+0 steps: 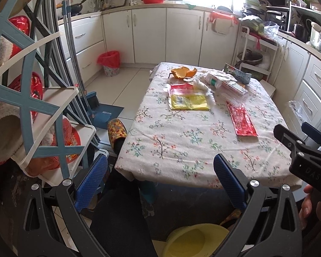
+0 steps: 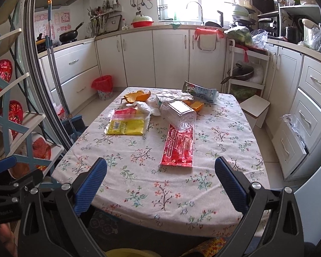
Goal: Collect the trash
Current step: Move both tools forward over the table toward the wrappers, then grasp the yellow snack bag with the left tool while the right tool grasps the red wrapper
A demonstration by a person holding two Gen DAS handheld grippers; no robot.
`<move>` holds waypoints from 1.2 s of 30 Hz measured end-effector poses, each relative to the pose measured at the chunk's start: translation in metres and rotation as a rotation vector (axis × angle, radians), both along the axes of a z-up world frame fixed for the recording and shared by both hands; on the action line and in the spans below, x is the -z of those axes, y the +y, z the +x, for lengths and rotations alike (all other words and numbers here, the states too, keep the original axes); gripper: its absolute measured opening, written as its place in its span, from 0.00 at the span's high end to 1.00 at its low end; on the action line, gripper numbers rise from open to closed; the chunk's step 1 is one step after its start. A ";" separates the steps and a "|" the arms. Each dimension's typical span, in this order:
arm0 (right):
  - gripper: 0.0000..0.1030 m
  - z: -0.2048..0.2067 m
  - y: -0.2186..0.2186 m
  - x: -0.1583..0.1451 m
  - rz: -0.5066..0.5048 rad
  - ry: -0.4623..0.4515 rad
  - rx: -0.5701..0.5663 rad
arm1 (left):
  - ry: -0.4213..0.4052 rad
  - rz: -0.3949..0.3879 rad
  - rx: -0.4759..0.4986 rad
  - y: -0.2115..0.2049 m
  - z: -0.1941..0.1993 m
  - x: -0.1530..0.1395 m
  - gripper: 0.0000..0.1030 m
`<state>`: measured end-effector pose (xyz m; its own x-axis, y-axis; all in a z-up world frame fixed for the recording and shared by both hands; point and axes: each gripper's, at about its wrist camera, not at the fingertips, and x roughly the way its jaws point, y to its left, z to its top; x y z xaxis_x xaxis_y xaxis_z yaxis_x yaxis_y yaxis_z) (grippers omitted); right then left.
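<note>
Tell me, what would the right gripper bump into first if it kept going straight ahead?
Probably the red wrapper lying flat on the flowered tablecloth. The right gripper is open, pointing over the table's near edge, and that wrapper is the closest trash between its fingers. Depth is hard to judge.

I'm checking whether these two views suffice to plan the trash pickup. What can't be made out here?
- Red-lined bin: its inside is too small and far in both views.
- Yellow tub: cut off by the bottom edge and the left tongs in the left view.
- Orange peel: mostly hidden behind the clear plastic container in the right view.
- Red wrapper: print too small to read.
</note>
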<state>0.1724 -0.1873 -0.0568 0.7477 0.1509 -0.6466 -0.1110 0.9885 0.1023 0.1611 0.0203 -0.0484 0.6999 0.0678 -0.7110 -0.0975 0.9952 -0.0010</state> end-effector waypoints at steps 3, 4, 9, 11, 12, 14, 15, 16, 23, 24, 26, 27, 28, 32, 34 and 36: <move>0.06 0.015 -0.004 0.007 -0.002 0.014 -0.003 | -0.006 -0.006 -0.014 0.005 0.016 0.003 0.07; 0.06 0.020 -0.005 0.011 -0.005 0.021 -0.003 | -0.006 -0.009 -0.016 0.006 0.022 0.004 0.07; 0.06 0.050 -0.010 0.032 -0.013 0.080 0.001 | -0.008 -0.010 -0.016 0.007 0.055 0.015 0.07; 0.06 0.064 -0.012 0.042 -0.013 0.109 0.007 | -0.002 -0.010 -0.005 0.004 0.070 0.021 0.07; 0.06 0.072 -0.013 0.047 -0.014 0.125 0.012 | -0.001 -0.010 0.004 0.002 0.079 0.025 0.07; 0.06 0.088 -0.014 0.060 -0.013 0.162 0.019 | 0.004 -0.010 0.023 -0.004 0.096 0.033 0.07; 0.06 0.095 -0.013 0.066 -0.013 0.178 0.023 | 0.013 -0.010 0.036 -0.008 0.107 0.038 0.07; 0.06 0.103 -0.012 0.072 -0.012 0.198 0.026 | 0.023 -0.012 0.049 -0.011 0.118 0.043 0.07; 0.06 0.123 -0.011 0.095 0.001 0.247 0.026 | 0.075 -0.069 0.035 -0.014 0.203 0.078 0.07; 0.07 0.124 -0.012 0.097 0.003 0.250 0.025 | 0.076 -0.074 0.030 -0.013 0.210 0.080 0.07; 0.10 0.128 -0.013 0.100 0.009 0.258 0.025 | 0.078 -0.074 0.022 -0.010 0.230 0.085 0.07; 0.15 0.130 -0.013 0.102 0.014 0.265 0.025 | 0.078 -0.071 0.019 -0.010 0.239 0.088 0.07; 0.17 0.132 -0.014 0.104 0.020 0.273 0.027 | 0.080 -0.068 0.020 -0.010 0.248 0.090 0.07; 0.22 0.140 -0.016 0.111 0.045 0.305 0.031 | 0.098 -0.068 0.035 -0.009 0.271 0.100 0.10; 0.24 0.141 -0.017 0.110 0.046 0.304 0.031 | 0.113 -0.083 0.053 -0.011 0.281 0.107 0.21; 0.27 0.142 -0.017 0.110 0.044 0.305 0.033 | 0.126 -0.099 0.074 -0.013 0.286 0.112 0.35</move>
